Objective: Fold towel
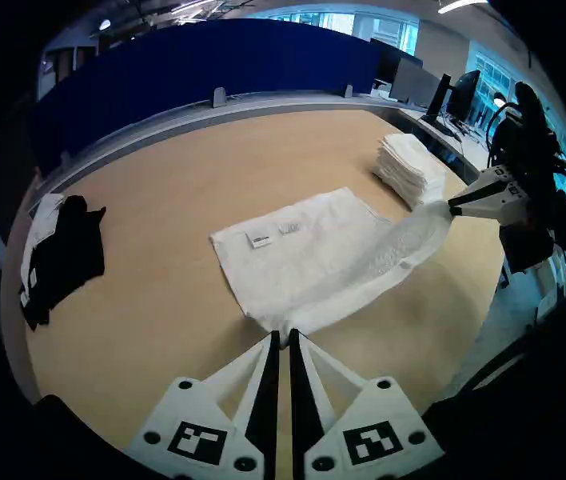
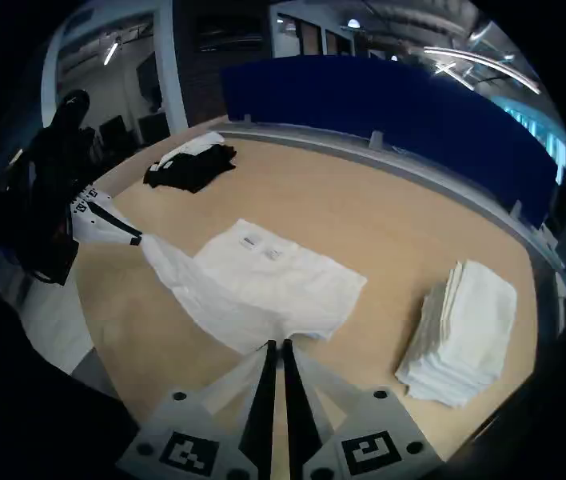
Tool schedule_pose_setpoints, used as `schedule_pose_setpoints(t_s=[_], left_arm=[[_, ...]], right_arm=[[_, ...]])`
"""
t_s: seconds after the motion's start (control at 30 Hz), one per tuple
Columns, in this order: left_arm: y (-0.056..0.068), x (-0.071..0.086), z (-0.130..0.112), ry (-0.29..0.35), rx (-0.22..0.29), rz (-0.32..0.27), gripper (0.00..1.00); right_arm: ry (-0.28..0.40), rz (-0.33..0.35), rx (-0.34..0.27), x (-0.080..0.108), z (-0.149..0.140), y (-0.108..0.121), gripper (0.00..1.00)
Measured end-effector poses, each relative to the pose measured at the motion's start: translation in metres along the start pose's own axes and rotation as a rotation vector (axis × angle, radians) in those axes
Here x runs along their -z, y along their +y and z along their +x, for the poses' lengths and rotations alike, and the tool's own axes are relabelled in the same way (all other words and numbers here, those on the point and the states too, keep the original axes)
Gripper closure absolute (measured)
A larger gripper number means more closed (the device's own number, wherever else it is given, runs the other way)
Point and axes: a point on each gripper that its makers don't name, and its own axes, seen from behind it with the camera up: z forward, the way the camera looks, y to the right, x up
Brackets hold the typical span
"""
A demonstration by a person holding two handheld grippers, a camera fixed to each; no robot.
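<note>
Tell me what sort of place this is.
Probably an open-plan office: a blue partition screen backs the curved wooden desk, with computer monitors and ceiling strip lights beyond.

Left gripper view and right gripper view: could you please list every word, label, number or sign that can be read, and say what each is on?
No text is legible.
Two small tags on the white towel: print too small and blurred to read.
Square markers on the left hand-held gripper and the right hand-held gripper: black-and-white patterns, no letters.
</note>
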Motion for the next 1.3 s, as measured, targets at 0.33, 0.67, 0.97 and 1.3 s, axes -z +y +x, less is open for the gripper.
schedule_pose_setpoints(t_s=[0.33, 0.67, 0.97, 1.3], left_arm=[[-0.024, -0.033, 0.03, 0.002, -0.01, 0.018, 0.92], [-0.046, -0.069, 0.047, -0.015, -0.04, 0.026, 0.92], [-0.057, -0.095, 0.042, -0.059, -0.043, 0.017, 0.92], [-0.066, -0.121, 0.035, -0.101, -0.046, 0.006, 0.92]], right_arm=[[0.004, -0.013, 0.015, -0.028, 0.02, 0.026, 0.93], [-0.008, -0.032, 0.012, -0.061, 0.035, 0.056, 0.93], [-0.041, -0.034, -0.015, -0.087, 0.028, 0.07, 0.93], [-0.077, -0.043, -0.07, -0.116, 0.012, 0.079, 0.94]])
